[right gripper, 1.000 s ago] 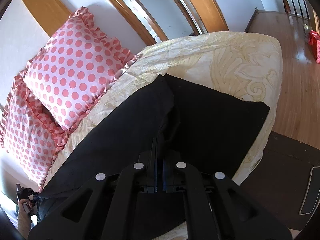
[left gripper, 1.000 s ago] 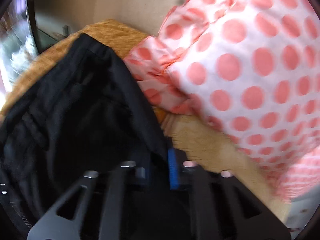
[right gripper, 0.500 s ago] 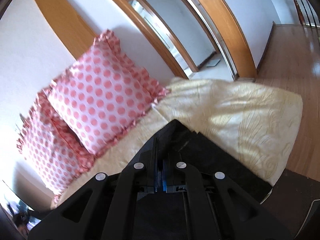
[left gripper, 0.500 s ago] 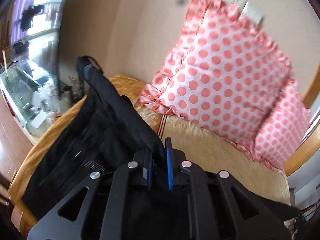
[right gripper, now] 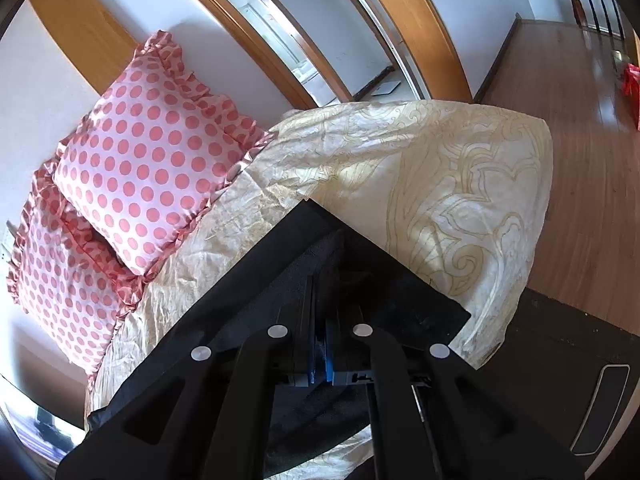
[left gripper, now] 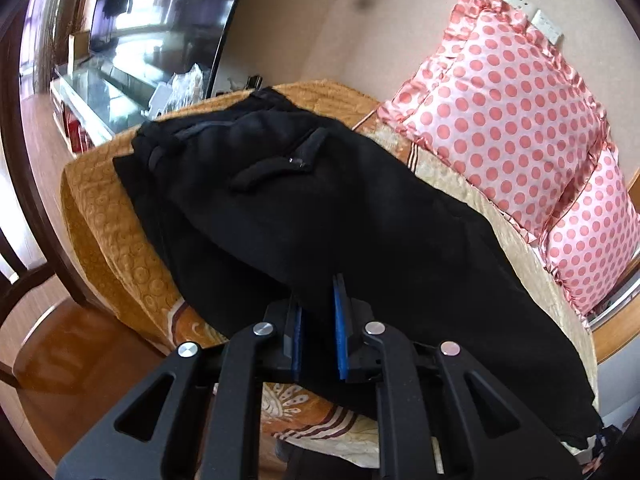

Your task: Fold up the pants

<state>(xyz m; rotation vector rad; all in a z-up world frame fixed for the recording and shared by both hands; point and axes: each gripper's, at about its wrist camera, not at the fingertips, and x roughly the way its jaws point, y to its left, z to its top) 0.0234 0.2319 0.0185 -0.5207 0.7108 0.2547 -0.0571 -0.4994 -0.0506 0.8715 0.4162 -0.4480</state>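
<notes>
Black pants across bedspread

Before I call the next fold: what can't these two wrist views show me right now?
- Left wrist: the black pants run off behind the left gripper; the hem end by the bottom-right rim is cut off.
- Right wrist: the right gripper and its frame cover the pinched cloth; the waistband is out of view.
- Right wrist: the bedspread under the pants is hidden.

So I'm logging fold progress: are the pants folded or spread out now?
Spread lengthwise along the bed, not folded short: the pants lie stretched between left gripper and right gripper.
</notes>
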